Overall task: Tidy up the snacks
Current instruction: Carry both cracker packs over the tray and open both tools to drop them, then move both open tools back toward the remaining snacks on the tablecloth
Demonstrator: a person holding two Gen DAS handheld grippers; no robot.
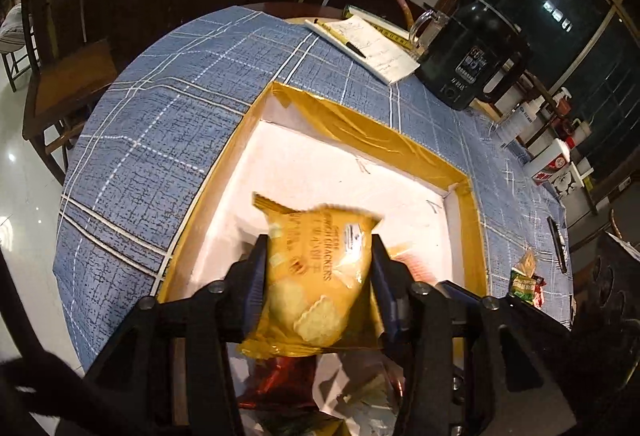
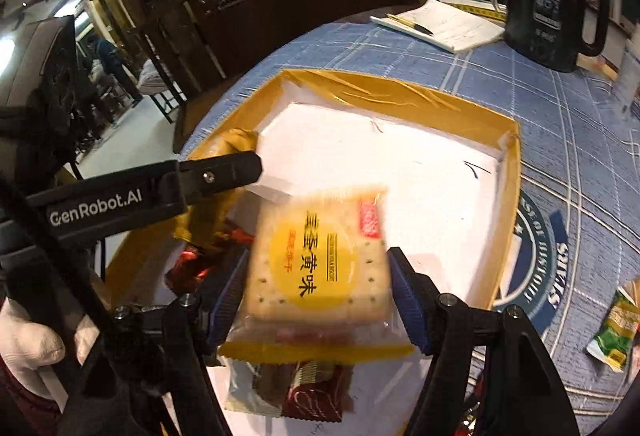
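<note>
Currently both tools are gripping packets over the box (image 1: 432, 155): left tool (image 1: 320, 276) pinching the yellow cracker bag (image 1: 316, 276), right tool (image 2: 316, 284) the biscuit packet (image 2: 316, 268) (slick film); either may be slipping or colliding on release.

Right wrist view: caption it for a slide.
Right gripper holds a clear-wrapped square cracker packet over the gold-rimmed white tray.

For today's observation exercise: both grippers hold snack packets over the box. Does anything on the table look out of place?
Yes. A green snack packet lies loose on the blue tablecloth, outside the yellow-rimmed box where other snacks sit. Nothing looks spilled or torn.
</note>
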